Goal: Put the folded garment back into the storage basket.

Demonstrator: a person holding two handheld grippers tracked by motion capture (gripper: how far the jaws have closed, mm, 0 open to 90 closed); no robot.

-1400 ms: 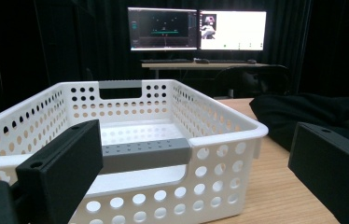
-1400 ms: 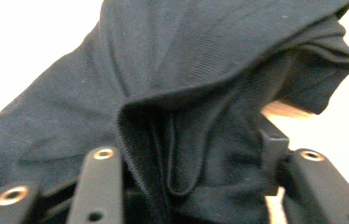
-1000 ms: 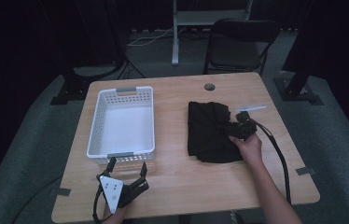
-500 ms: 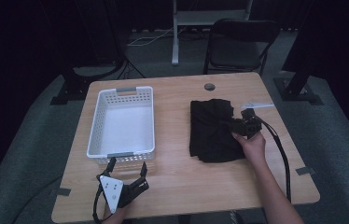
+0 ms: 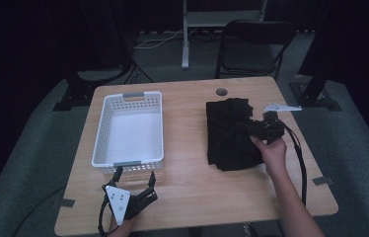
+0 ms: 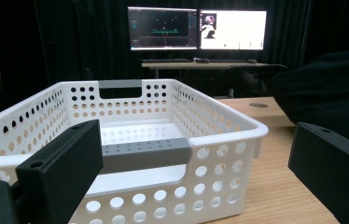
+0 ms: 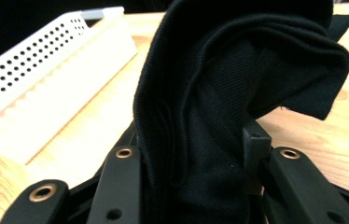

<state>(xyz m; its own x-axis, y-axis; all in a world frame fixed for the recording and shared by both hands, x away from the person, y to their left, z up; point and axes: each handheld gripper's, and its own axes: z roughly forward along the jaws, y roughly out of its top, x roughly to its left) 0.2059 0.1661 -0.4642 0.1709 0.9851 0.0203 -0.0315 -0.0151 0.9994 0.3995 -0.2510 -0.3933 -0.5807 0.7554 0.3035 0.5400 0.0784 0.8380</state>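
A folded black cloth (image 5: 229,133) lies on the right half of the wooden table (image 5: 192,173). My right gripper (image 5: 249,128) is shut on the cloth's right side; in the right gripper view a thick fold of the black cloth (image 7: 196,140) is bunched up between the two jaws. A white perforated basket (image 5: 129,129) with grey handles stands empty on the left half. My left gripper (image 5: 134,178) rests at the table's near left edge, open, just short of the basket's near wall (image 6: 172,186), with nothing between its jaws.
A small round grommet (image 5: 220,91) sits in the table's far edge. A black folding chair (image 5: 251,47) stands behind the table. Two lit monitors (image 6: 196,29) sit on a desk farther back. Bare wood lies between basket and cloth.
The right gripper has lifted and pulled the cloth's right part slightly toward the right; the cloth's shape has shifted. The left gripper has not moved.
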